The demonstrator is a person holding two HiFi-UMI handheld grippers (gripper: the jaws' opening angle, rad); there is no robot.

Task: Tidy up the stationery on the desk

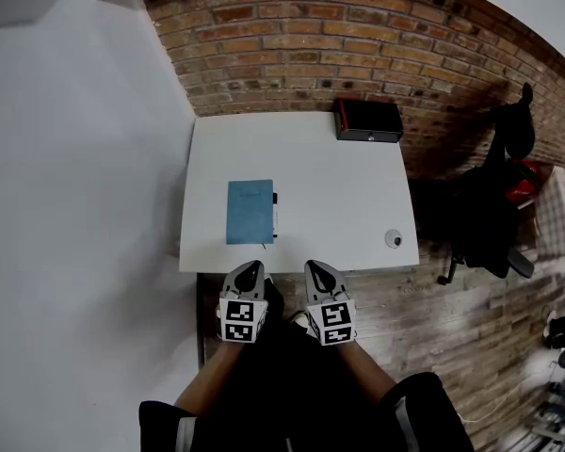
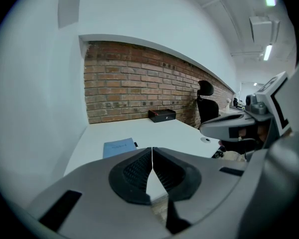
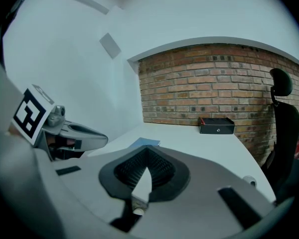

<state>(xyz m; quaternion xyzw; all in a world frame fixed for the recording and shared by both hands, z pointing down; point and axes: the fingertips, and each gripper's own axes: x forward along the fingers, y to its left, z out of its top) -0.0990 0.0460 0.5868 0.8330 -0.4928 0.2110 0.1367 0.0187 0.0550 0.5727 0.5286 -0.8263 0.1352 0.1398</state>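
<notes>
The left gripper (image 1: 250,269) and the right gripper (image 1: 317,269) are held at the near edge of one white desk (image 1: 330,186), each with jaws pressed together and empty. One blue notebook (image 1: 250,212) is seen near that edge, one pen (image 1: 275,213) just beside it, and one black box (image 1: 368,120) at the far edge.

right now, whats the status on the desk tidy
Left gripper, right gripper shut, empty, at desk edge. Blue notebook and pen untouched. Nothing in the way.

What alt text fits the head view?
A white desk against a brick wall holds a blue notebook with a pen at its right edge, a black box at the far right corner and a small round object front right. Left gripper and right gripper hover at the near edge, jaws shut, empty.
</notes>
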